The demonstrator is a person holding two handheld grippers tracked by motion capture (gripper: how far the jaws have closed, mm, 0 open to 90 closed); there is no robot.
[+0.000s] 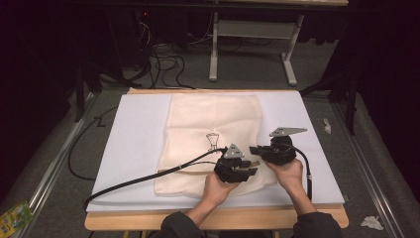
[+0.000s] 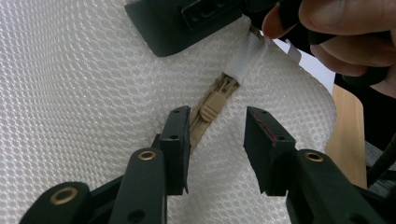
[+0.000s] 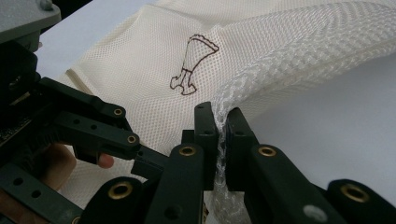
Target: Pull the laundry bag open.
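**Two hand-held grippers at the zipper of a mesh bag**

A cream mesh bag (image 1: 213, 129) lies flat on the white-covered table (image 1: 133, 139), near its front edge. The right hand-held gripper (image 3: 222, 126) is clamped on a raised fold of the mesh at the bag's edge. The left hand-held gripper (image 2: 217, 135) has its jaws apart, one on each side of the tan zipper pull (image 2: 211, 106), not touching it. A brown printed outline (image 3: 191, 65) marks the bag's upper face.

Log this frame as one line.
stage: zipper approach | left gripper: open, jaws astride zipper pull | right gripper: shut on mesh bag edge | bag: flat on table
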